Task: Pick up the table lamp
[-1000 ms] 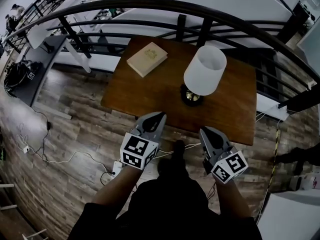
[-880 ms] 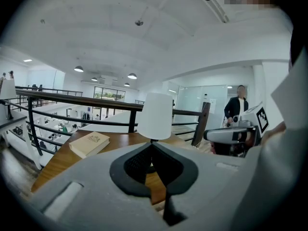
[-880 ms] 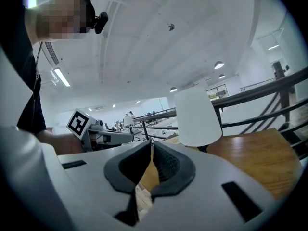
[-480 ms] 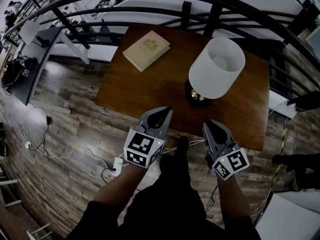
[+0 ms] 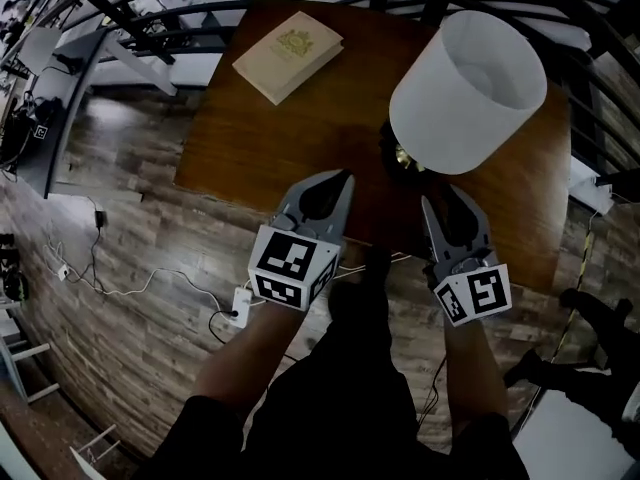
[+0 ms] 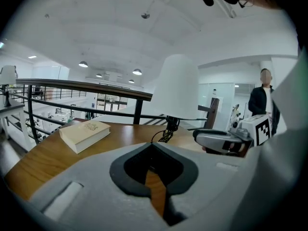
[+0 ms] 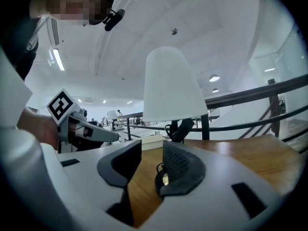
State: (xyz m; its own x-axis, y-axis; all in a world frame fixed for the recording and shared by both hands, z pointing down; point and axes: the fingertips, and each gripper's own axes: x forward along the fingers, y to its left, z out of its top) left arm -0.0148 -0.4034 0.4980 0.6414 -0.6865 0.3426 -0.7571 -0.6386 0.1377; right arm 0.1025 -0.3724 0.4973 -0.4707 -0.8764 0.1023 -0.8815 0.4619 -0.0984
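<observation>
The table lamp has a white shade (image 5: 468,93) over a dark base (image 5: 398,158) and stands at the right of the brown wooden table (image 5: 260,148). My right gripper (image 5: 455,200) is at the table's near edge, just short of the base. Its jaws have just been opening and stand open with nothing between the pads. In the right gripper view (image 7: 151,153) the shade (image 7: 173,85) rises straight ahead. My left gripper (image 5: 338,180) is shut and empty, left of the lamp over the near edge. The left gripper view (image 6: 153,148) has the shade (image 6: 179,88) ahead to the right.
A cream book (image 5: 288,56) lies at the table's far left. A black metal railing (image 6: 86,84) runs behind the table. A person (image 6: 263,100) stands off to the right. Cables and a power strip (image 5: 240,303) lie on the wood floor to my left.
Both grippers have moved forward and down to the table's near edge, closer to the lamp. The right jaws have parted from shut to open.
</observation>
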